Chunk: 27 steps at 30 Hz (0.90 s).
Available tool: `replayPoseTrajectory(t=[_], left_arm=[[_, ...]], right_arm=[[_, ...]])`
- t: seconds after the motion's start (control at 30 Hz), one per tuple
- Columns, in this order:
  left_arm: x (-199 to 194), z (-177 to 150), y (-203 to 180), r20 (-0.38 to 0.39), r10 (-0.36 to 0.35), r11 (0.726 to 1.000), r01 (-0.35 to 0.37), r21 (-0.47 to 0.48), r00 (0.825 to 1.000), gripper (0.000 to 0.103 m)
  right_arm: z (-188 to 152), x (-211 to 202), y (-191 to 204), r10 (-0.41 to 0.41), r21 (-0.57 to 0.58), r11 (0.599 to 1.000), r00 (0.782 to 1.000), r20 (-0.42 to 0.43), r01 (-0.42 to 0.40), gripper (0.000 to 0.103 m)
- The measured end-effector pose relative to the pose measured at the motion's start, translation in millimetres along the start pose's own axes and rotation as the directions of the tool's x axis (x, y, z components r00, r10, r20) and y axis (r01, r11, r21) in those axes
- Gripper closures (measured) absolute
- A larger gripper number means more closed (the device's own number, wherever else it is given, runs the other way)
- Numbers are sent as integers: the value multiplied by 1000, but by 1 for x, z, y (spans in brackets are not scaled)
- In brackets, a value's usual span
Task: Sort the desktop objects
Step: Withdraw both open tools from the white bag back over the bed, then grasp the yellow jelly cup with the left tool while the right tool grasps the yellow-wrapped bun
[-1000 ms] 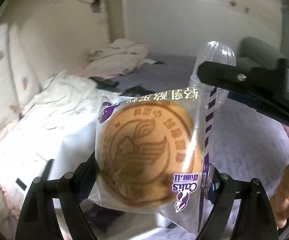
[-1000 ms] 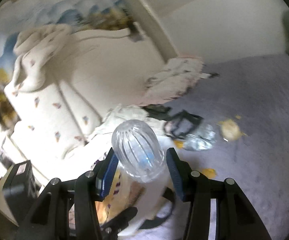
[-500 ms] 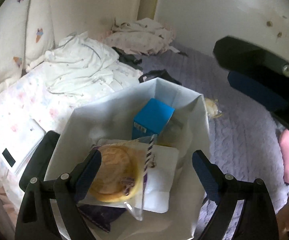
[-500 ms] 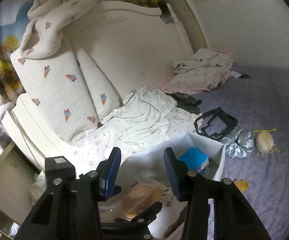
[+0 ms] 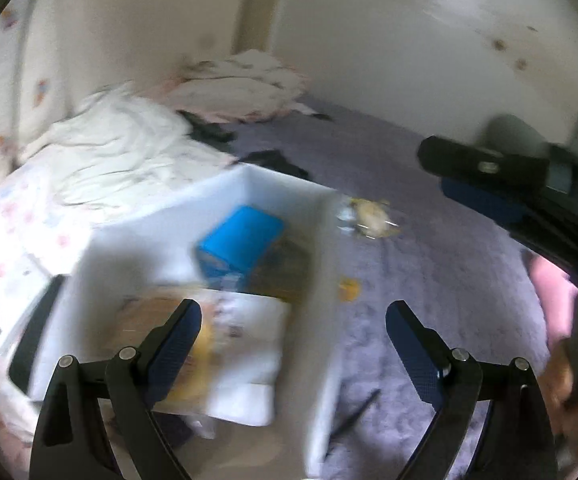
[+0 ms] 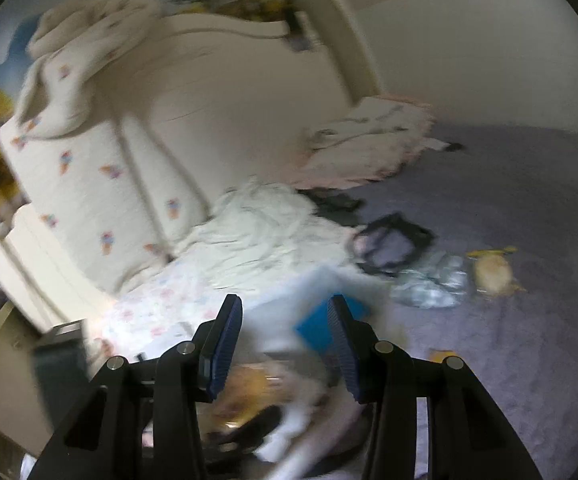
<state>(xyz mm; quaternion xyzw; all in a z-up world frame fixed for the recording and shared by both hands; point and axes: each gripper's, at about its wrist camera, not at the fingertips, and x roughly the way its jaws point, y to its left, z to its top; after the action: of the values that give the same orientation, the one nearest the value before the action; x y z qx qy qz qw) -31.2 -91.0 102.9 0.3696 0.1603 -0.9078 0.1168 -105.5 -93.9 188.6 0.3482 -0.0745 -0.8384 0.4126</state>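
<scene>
A white bag [image 5: 321, 264] stands open on the purple bedspread. Inside lie a blue box [image 5: 241, 240] and the wrapped round pastry [image 5: 193, 344]. My left gripper [image 5: 293, 336] is open and empty above the bag's right wall. My right gripper [image 6: 285, 332] is open and empty over the bag [image 6: 317, 284], with the blue box [image 6: 317, 328] between its fingers' line of sight. A wrapped bun [image 5: 373, 216] lies on the bedspread right of the bag; it also shows in the right wrist view [image 6: 493, 274]. Both views are blurred.
A crumpled clear wrapper [image 6: 429, 284] and a black strap [image 6: 393, 244] lie beside the bag. A small yellow item [image 5: 349, 290] lies by the bag. White clothes [image 5: 121, 152] and pillows [image 6: 101, 184] are at the left. A scale [image 5: 5, 300] sits at the left.
One second ago my left gripper held the pastry and my right held a clear bottle. Both were let go into the bag. Both grippers are now open and have shifted right.
</scene>
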Motion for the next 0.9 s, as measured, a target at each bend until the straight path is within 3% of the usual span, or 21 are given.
replayPoseTrajectory(t=[0.23,0.37,0.4,0.5,0.6,0.8,0.9], left_arm=[[18,-30,-81,-35,-131,967,136,217,991,7],[40,-50,-113,-71,-168,941,181,286,983,1],[48,-55,-119,-85,-169,938,186,293,982,1],[77,-63,-125,-120,-198,935,224,275,973,1],[102,-56,-123,-89,-204,943,220,248,975,1],[153,-15,-129,-1,-170,965,166,202,985,1],[174,-3,-125,47,-105,972,92,215,993,1]], right_arm=[[-8,-28,-105,-222,134,967,975,25,216,58],[-21,-23,-157,-327,200,926,945,5,319,6],[-25,-21,-169,-330,226,921,944,11,319,3],[-38,-8,-203,-318,290,910,948,27,297,3],[-40,16,-231,-301,297,909,954,-14,291,3],[-29,53,-256,-314,131,941,949,-16,314,3],[-17,71,-264,-332,59,942,943,-1,331,3]])
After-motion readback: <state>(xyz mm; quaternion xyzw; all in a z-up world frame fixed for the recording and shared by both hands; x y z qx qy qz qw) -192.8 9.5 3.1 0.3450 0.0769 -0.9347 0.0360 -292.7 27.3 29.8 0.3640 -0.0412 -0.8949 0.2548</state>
